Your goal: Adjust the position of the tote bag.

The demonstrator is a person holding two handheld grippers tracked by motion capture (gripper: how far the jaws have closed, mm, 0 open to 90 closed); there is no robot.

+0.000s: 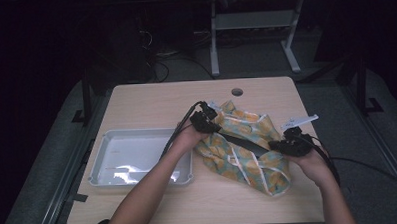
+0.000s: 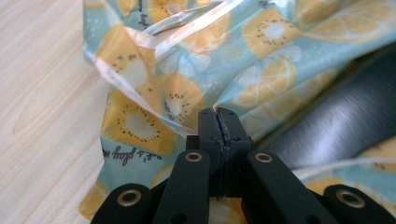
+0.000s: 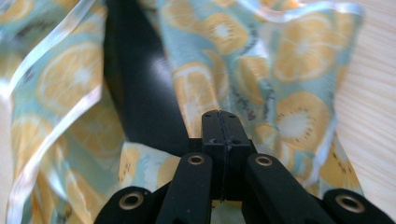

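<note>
A teal plastic bag printed with orange citrus slices [image 1: 248, 155] lies crumpled on the wooden table, right of centre. A long black glossy thing [image 1: 247, 144] shows in its gap, also seen in the left gripper view [image 2: 336, 121] and the right gripper view [image 3: 140, 84]. My left gripper [image 1: 207, 122] sits at the bag's upper left edge. Its jaws are shut with a thin fold of the bag [image 2: 154, 116] pinched at the tips [image 2: 218, 122]. My right gripper [image 1: 287, 145] is at the bag's right side, jaws shut [image 3: 221, 122] against the bag's film [image 3: 280, 93].
A shallow grey tray [image 1: 103, 140] with nothing in it stands at the table's left, close to my left forearm. A round cable hole [image 1: 237, 91] lies near the far edge. Bare wood runs along the front and far side. Cables trail from both grippers.
</note>
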